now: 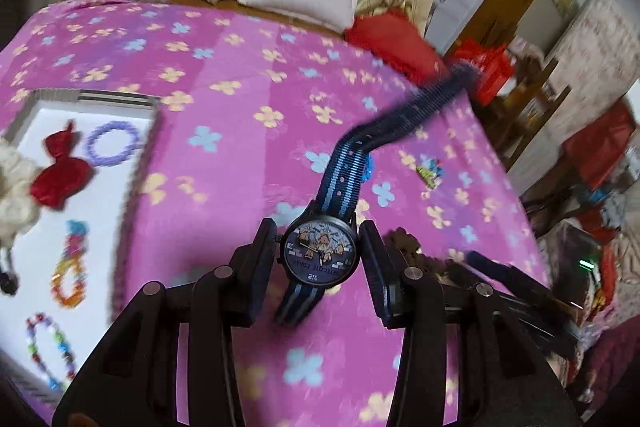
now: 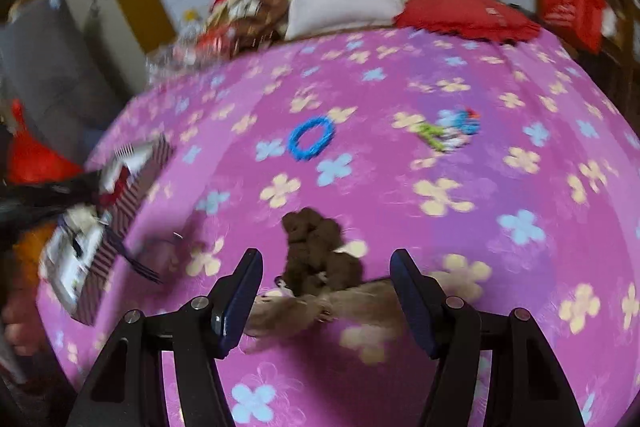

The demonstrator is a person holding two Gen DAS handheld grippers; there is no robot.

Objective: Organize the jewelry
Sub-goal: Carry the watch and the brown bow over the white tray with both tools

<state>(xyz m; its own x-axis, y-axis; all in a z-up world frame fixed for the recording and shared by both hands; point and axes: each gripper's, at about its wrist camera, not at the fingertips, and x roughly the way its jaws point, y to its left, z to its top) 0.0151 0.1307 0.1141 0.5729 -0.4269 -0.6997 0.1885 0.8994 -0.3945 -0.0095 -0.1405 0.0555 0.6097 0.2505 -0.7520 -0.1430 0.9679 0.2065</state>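
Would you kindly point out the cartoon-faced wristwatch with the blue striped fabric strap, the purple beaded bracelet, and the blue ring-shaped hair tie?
Cartoon-faced wristwatch [image 1: 320, 255]: left wrist view, dial centre.
Purple beaded bracelet [image 1: 132, 135]: left wrist view, right bead rim.
Blue ring-shaped hair tie [image 2: 297, 137]: right wrist view, left rim.

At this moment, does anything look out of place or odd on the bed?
Yes. Several pieces lie loose on the pink bedspread, outside the white tray: a blue ring bracelet, a multicoloured piece and a brown scrunchie.

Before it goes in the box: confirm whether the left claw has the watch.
Yes, the left claw pinches the watch by its case, strap hanging above the bedspread.
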